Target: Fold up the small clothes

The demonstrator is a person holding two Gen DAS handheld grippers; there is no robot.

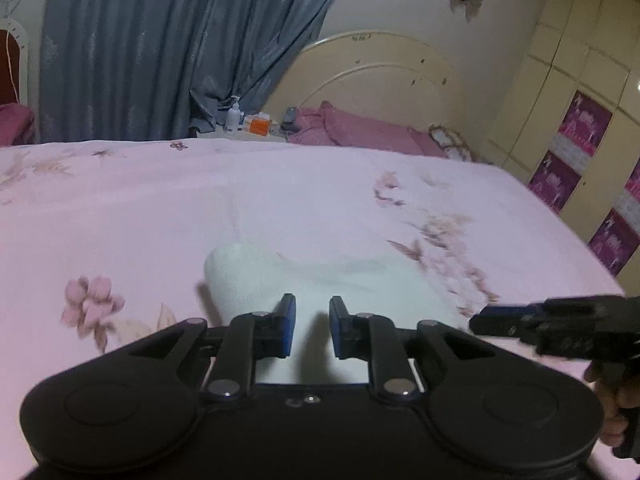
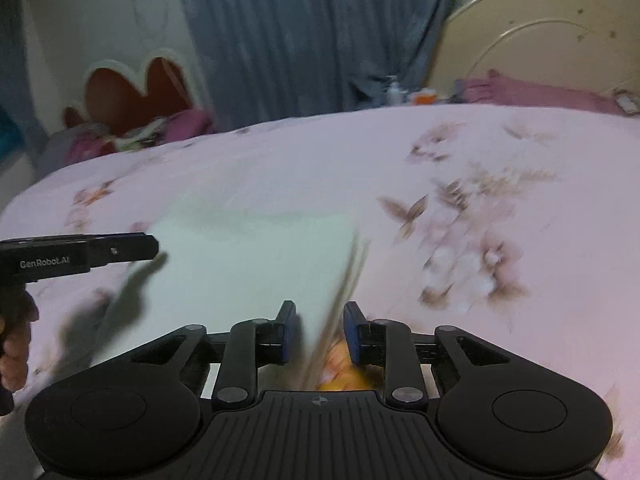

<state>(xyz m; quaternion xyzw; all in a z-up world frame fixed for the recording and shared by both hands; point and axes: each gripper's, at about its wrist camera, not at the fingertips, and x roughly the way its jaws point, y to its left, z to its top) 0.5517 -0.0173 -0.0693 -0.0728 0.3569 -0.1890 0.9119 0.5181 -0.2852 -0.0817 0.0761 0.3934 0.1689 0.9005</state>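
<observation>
A small white garment [image 1: 260,276] lies on the pink flowered bedsheet [image 1: 160,200], with a rounded fold at its far left end. My left gripper [image 1: 313,316] has its jaws narrow, and the white cloth fills the gap between the pads. In the right wrist view the garment [image 2: 240,264] is blurred. Its striped hem [image 2: 340,292] runs between the jaws of my right gripper [image 2: 320,320], which stand apart with a gap beside the hem. An orange-yellow patch [image 2: 344,376] shows under the hem; what it is stays unclear. Each gripper appears in the other's view: right gripper [image 1: 478,322], left gripper [image 2: 154,246].
A cream headboard [image 1: 380,76] with pink bedding [image 1: 360,128] closes the far end of the bed. Blue curtains [image 1: 160,48] hang behind a nightstand with a bottle [image 1: 233,114]. Wardrobes [image 1: 568,100] line the right. A red headboard [image 2: 136,92] and piled clothes [image 2: 140,136] sit far left.
</observation>
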